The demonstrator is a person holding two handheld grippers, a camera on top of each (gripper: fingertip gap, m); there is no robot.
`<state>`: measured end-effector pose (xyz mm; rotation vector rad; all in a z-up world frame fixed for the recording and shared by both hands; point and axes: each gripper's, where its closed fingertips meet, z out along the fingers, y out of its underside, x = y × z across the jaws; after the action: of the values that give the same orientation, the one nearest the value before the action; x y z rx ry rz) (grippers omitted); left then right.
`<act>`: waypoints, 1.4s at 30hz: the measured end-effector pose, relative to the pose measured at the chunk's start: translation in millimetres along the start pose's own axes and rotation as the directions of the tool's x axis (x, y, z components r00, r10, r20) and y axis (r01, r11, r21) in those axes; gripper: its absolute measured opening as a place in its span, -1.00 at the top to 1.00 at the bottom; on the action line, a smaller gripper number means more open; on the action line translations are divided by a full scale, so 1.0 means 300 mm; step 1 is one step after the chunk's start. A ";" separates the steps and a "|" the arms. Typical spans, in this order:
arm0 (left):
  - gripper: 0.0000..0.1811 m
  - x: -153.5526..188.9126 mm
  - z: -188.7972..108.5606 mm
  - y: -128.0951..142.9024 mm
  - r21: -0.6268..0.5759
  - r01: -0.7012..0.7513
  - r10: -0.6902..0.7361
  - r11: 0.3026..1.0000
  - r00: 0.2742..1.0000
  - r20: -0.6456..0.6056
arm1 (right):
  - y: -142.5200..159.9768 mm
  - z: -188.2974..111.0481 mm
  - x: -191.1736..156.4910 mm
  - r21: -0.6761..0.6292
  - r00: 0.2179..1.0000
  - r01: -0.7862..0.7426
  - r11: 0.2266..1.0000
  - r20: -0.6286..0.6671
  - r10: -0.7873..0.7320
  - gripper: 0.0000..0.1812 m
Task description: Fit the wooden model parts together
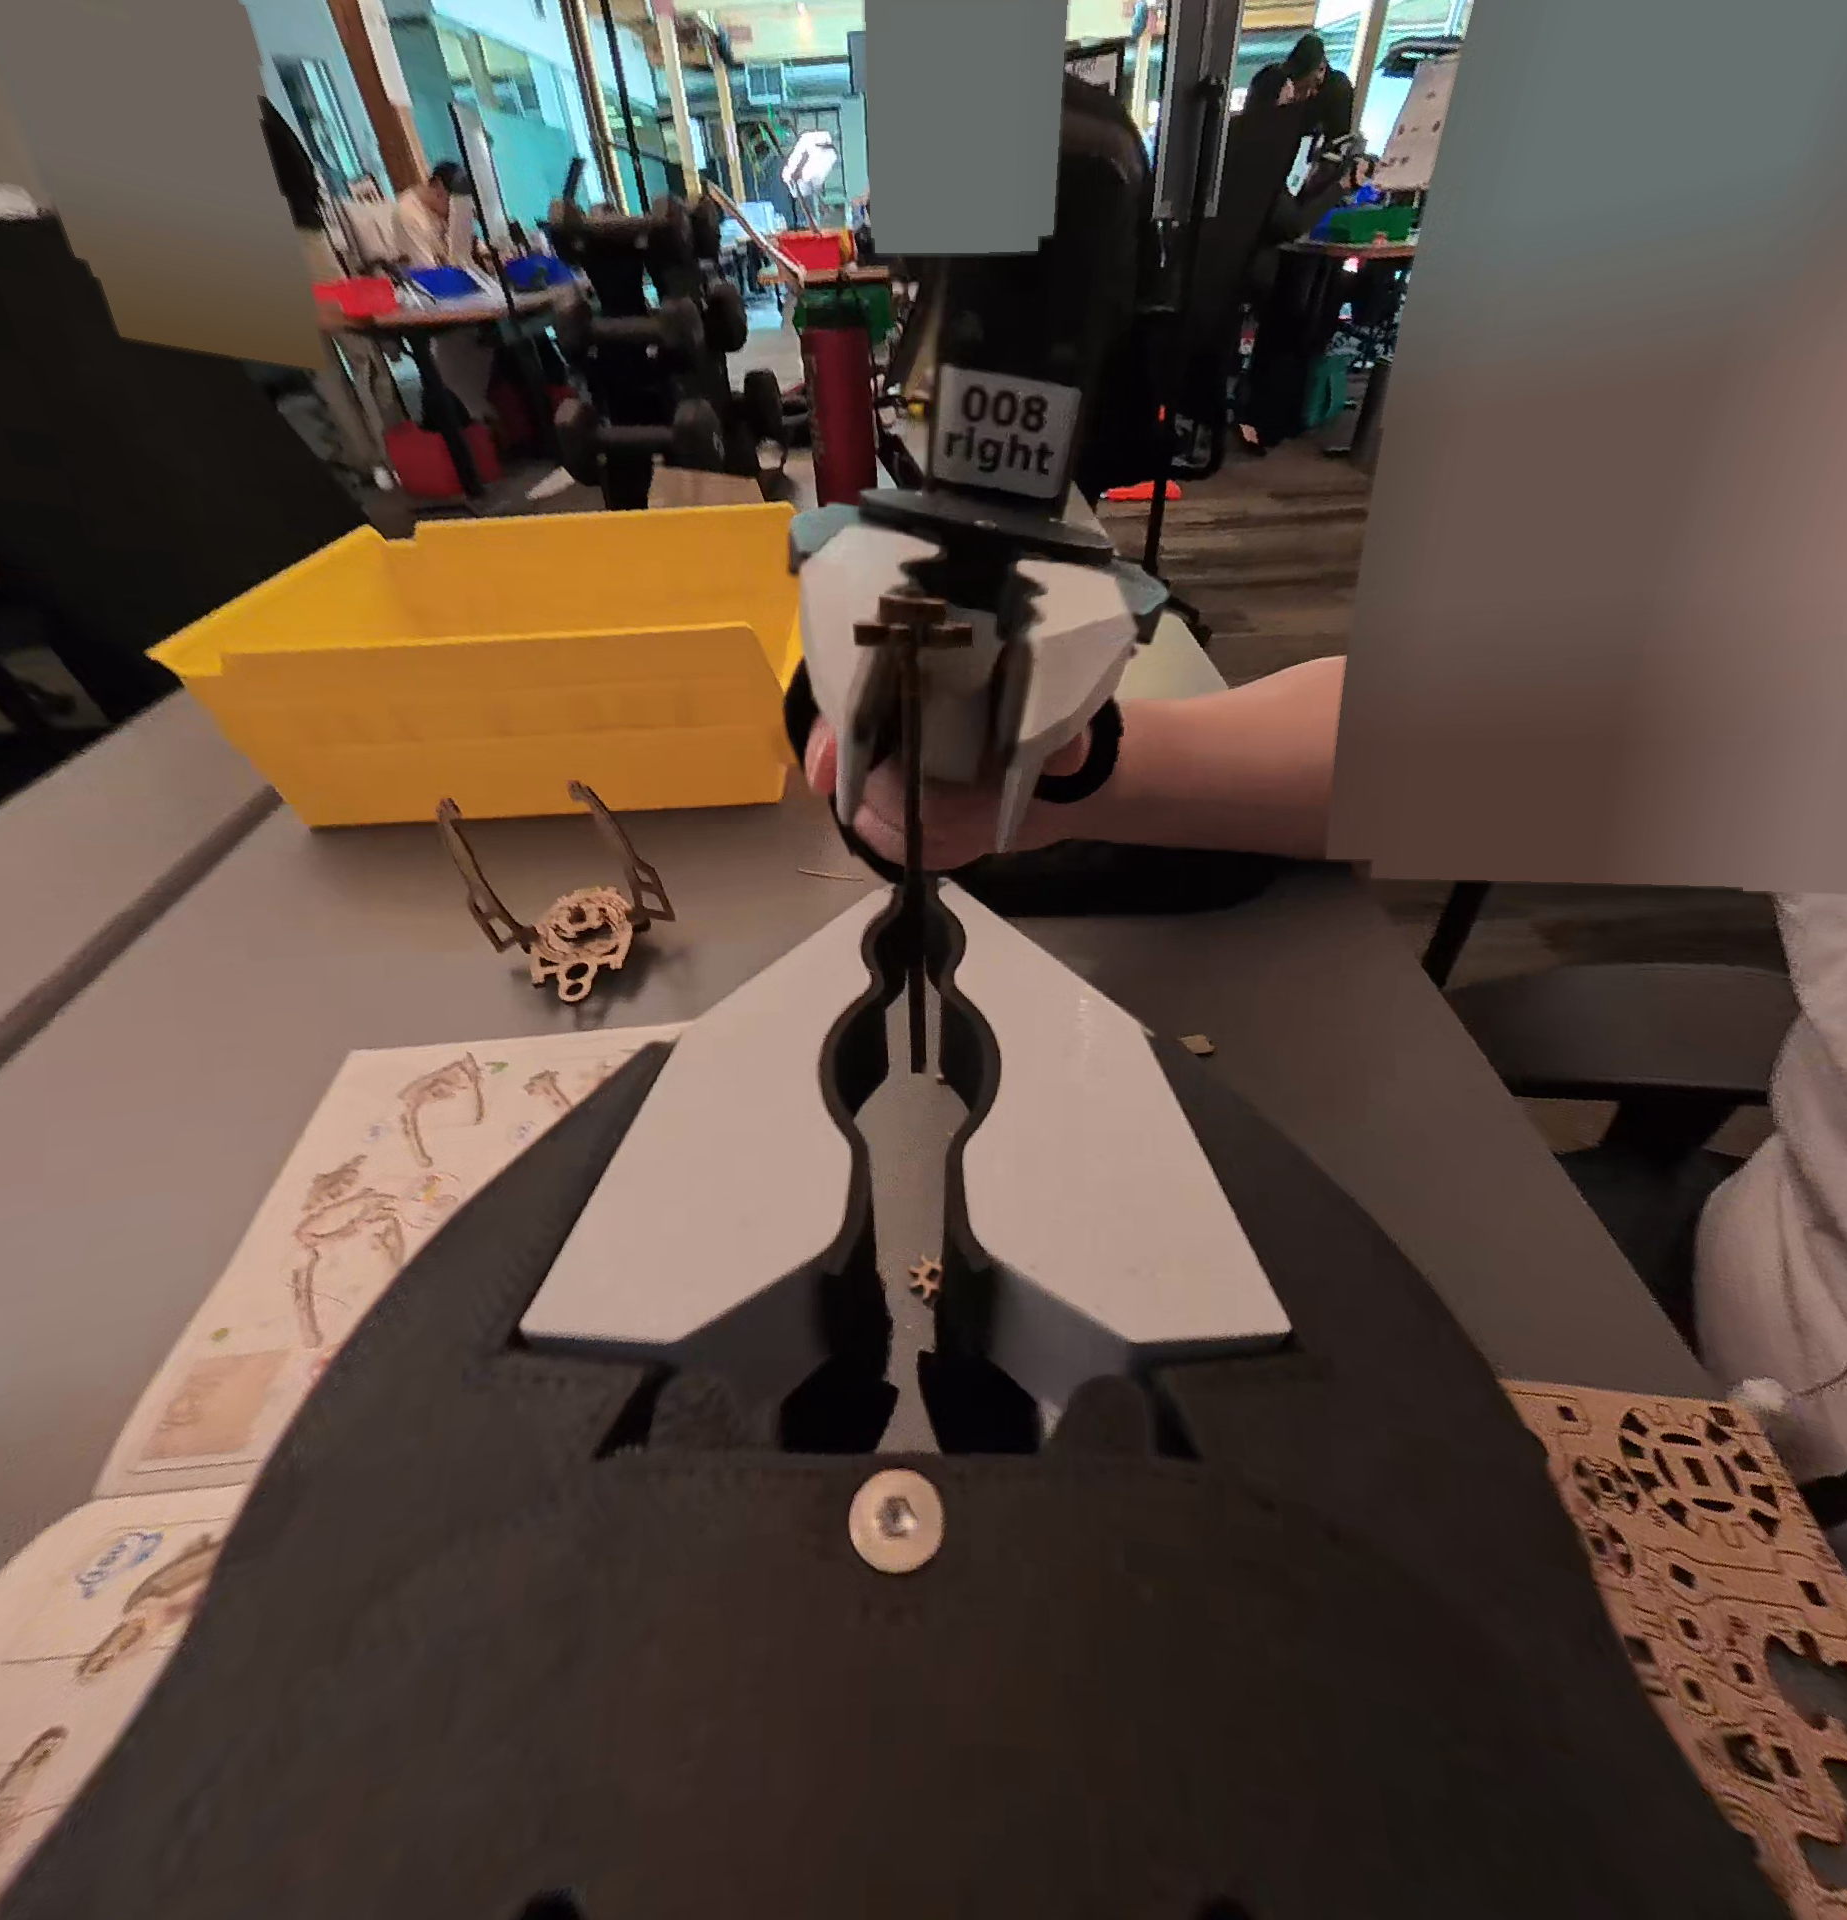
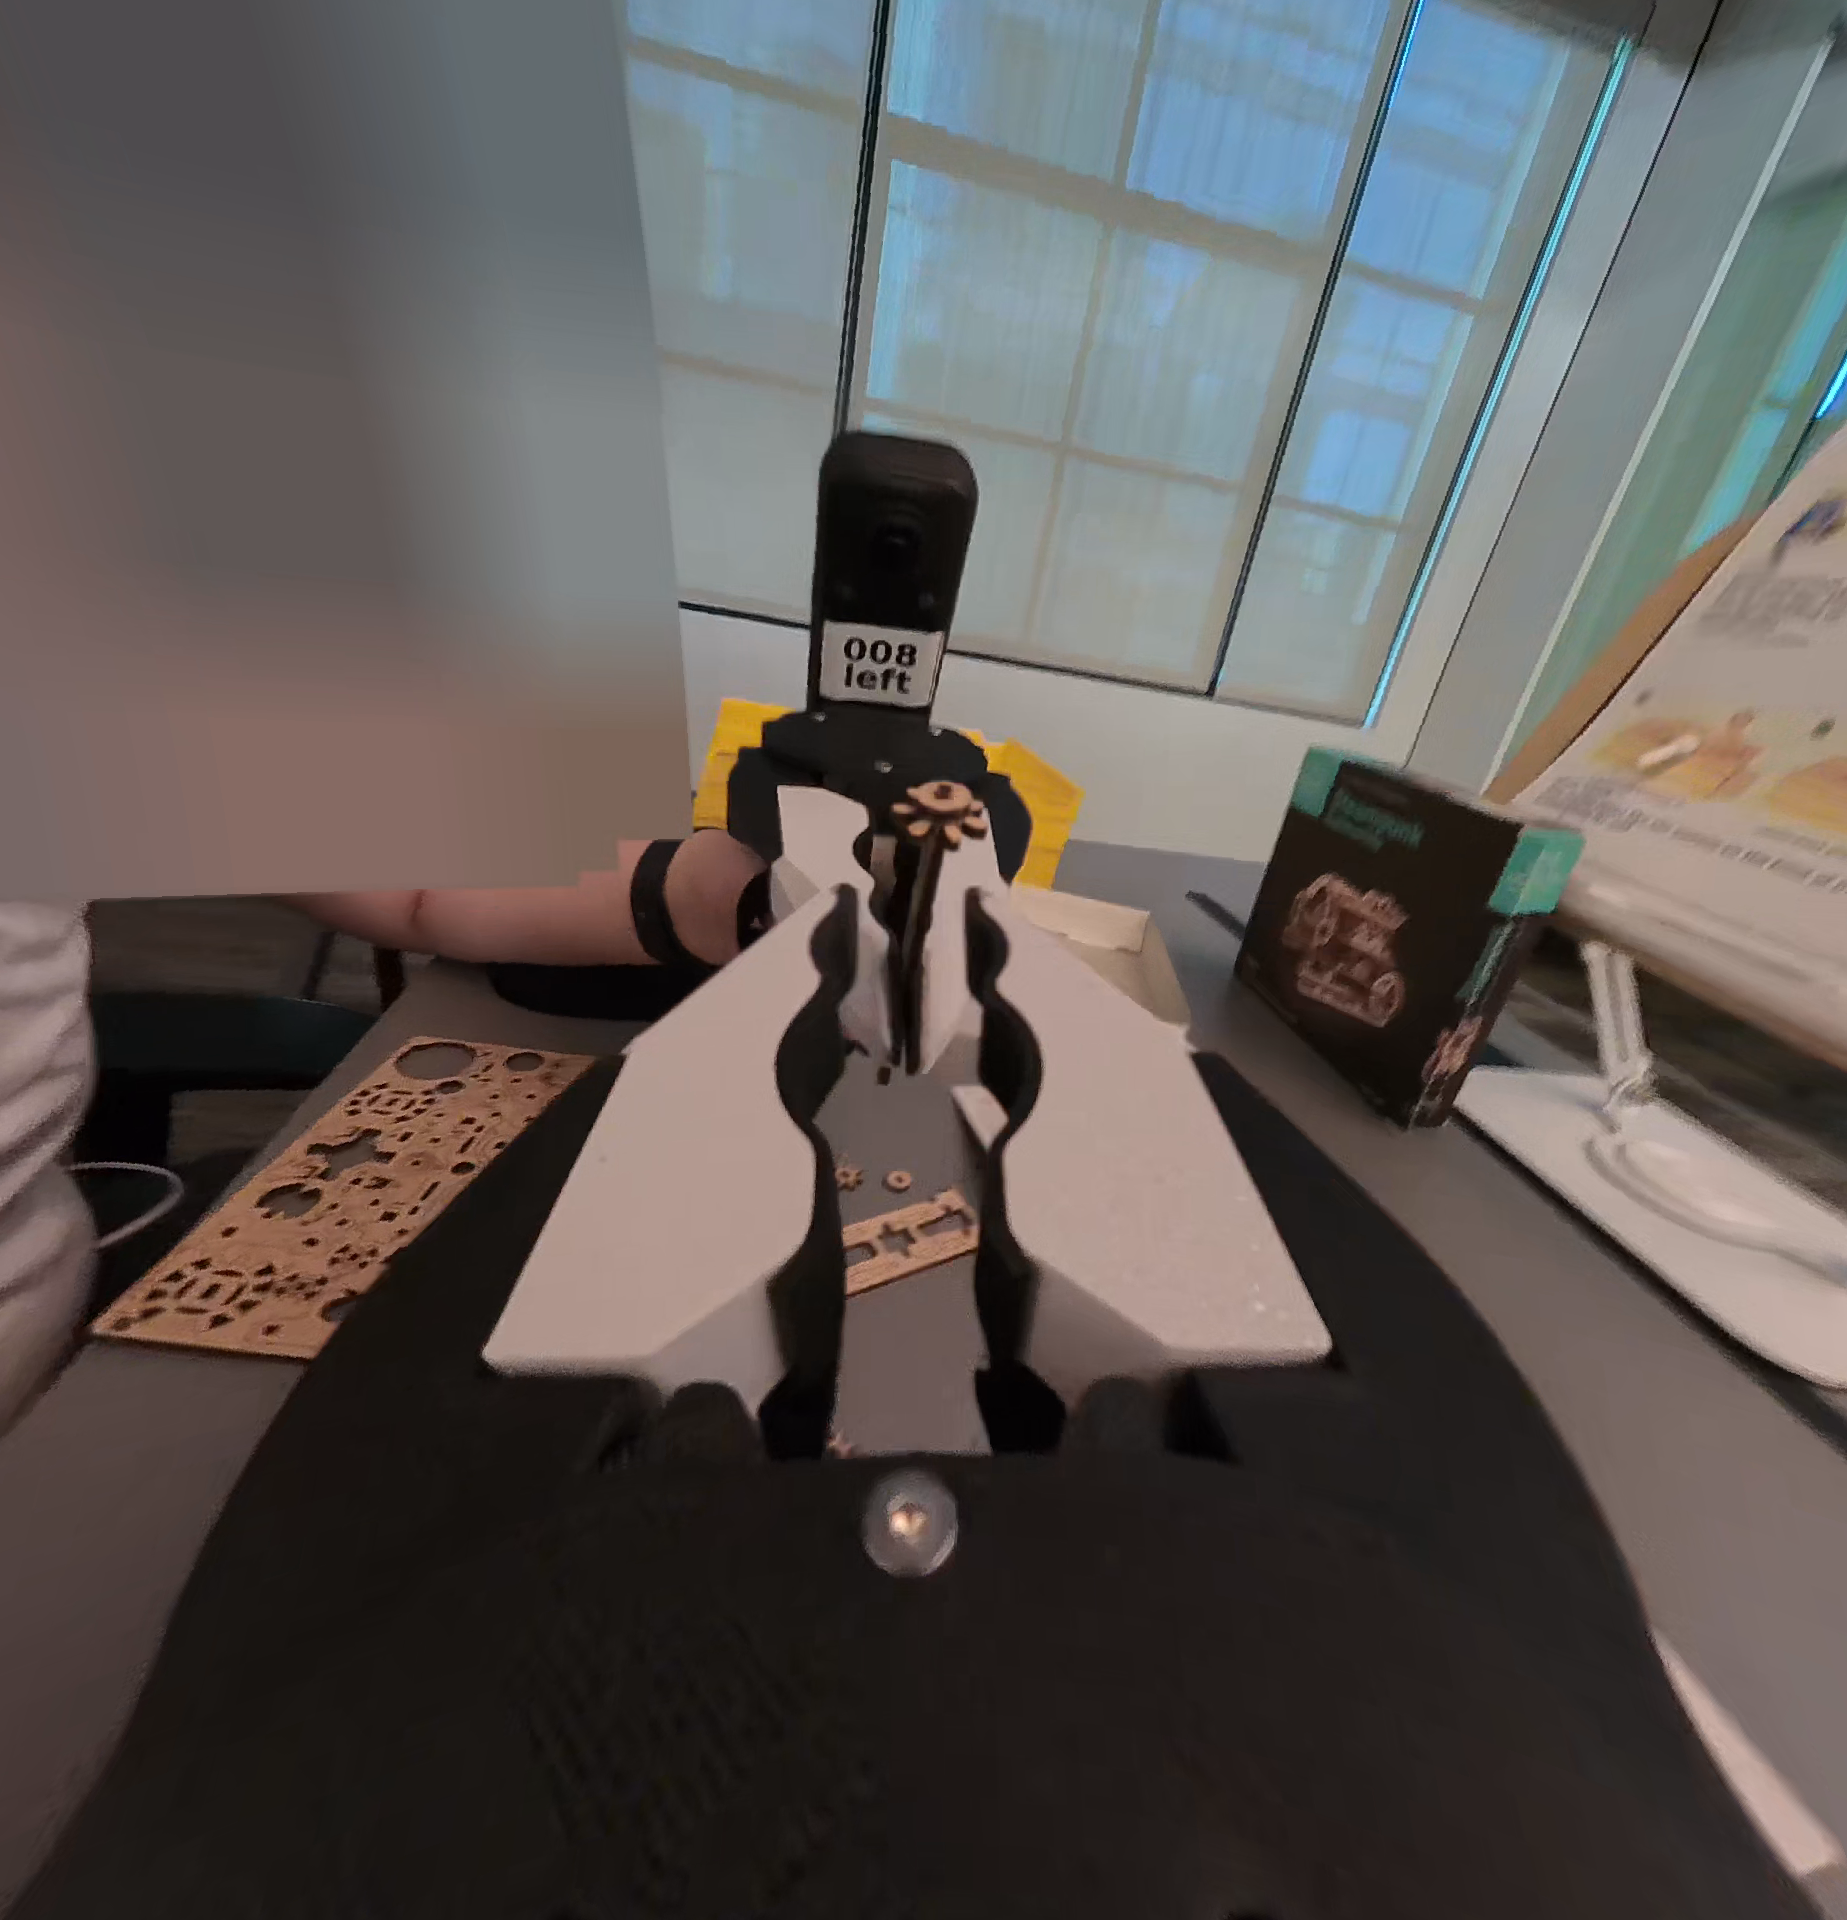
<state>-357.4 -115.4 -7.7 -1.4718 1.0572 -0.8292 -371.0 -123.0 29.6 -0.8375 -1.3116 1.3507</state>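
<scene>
Jaws of the left gripper [image 1: 914, 904] pinch a thin upright wooden strip [image 1: 914, 790] topped by a small gear [image 2: 938, 814], the right gripper's [image 2: 903, 914] stand narrowly apart beside it; a part-built assembly [image 1: 576, 930] waits on the desk [image 1: 223, 935].

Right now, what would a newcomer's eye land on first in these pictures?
The two grippers facing tip to tip: the left gripper pinches a thin dark wooden stick topped by a small gear, and the right gripper stands open around it. Behind sits a yellow bin.
</scene>
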 end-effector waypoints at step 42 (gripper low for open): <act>1.00 0.075 0.032 0.048 -0.114 0.092 -0.106 0.989 0.986 -0.127 | -0.059 -0.018 -0.050 0.088 0.993 0.107 0.990 0.043 -0.111 0.70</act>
<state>-343.1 -133.1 -24.6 -1.5882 1.1501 -0.9640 -358.9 -138.2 43.3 -0.6688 -1.3076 1.3375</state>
